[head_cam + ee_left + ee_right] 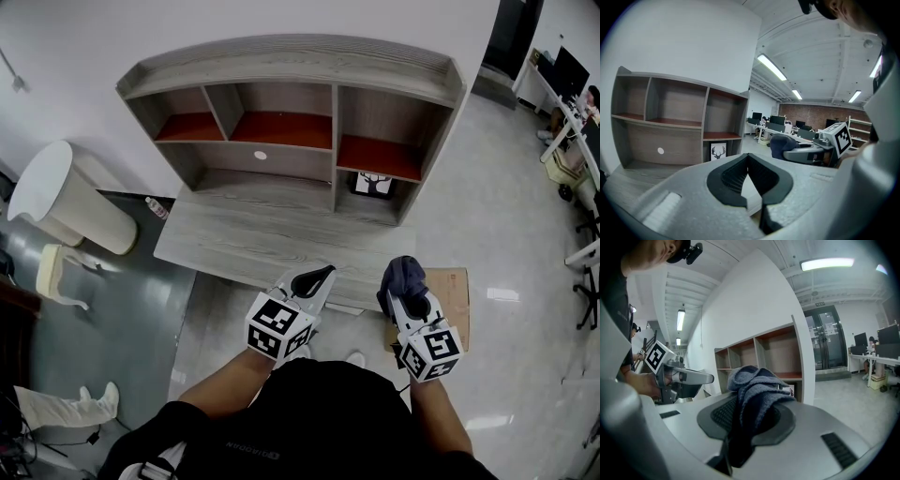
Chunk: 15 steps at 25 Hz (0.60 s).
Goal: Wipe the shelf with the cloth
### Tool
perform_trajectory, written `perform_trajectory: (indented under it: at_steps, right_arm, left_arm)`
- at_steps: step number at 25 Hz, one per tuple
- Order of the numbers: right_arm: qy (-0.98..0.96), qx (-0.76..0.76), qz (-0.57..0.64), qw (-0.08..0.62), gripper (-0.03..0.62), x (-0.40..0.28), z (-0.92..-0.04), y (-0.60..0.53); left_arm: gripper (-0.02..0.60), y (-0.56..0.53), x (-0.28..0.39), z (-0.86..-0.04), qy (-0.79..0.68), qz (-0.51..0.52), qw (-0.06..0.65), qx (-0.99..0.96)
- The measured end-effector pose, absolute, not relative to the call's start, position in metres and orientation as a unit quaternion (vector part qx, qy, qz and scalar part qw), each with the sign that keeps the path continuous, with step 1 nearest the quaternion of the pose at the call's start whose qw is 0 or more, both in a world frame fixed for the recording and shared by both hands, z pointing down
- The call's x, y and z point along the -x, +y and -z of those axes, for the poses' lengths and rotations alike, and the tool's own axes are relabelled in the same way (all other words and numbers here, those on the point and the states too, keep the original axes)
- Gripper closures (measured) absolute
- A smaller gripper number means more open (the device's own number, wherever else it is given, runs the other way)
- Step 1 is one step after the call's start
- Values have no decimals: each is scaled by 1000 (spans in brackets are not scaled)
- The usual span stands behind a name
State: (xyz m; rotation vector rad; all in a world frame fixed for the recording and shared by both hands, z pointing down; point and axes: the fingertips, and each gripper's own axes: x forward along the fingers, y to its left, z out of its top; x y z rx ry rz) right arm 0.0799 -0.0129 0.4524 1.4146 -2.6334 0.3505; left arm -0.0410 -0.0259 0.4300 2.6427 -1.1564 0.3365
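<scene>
White wall and glossy office floor frame the grey shelf (291, 58), which stands on a wood-grain desk (246, 242) ahead of you, its three upper boards showing red-brown.

The risk from here lies in the grip. Your cloth (399, 273) is bunched in a loose wad rather than spread flat, so a hard drag across a board could pull it out of the jaws or leave only a narrow strip wiped. A small framed deer picture (373, 184) leans in the low right compartment, and a careless sweep there would likely knock it over. The upright dividers leave little room, and a gripper's body could strike them.

Your right gripper (409, 296) has its jaws clamped on the dark blue cloth, with folds spilling over the pads and out past the tips. Your left gripper (319, 275) has its jaws pressed together at the tips with nothing between them.

Both grippers hover side by side, apart from each other, over the desk's near edge and well short of the shelf. A cardboard box (454, 289) lies on the floor by your right, and a white chair (58, 199) stands off to the left.
</scene>
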Motion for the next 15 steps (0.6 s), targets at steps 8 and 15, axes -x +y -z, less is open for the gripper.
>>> perform_trajectory:
  at_steps: [8, 15]
  right_arm:
    - [-873, -470, -115, 66, 500, -80, -453, -11]
    - [-872, -472, -115, 66, 500, -81, -453, -11]
  left_arm:
    - [574, -24, 40, -431, -395, -116, 120, -903]
    - [574, -24, 41, -430, -395, -117, 118, -904]
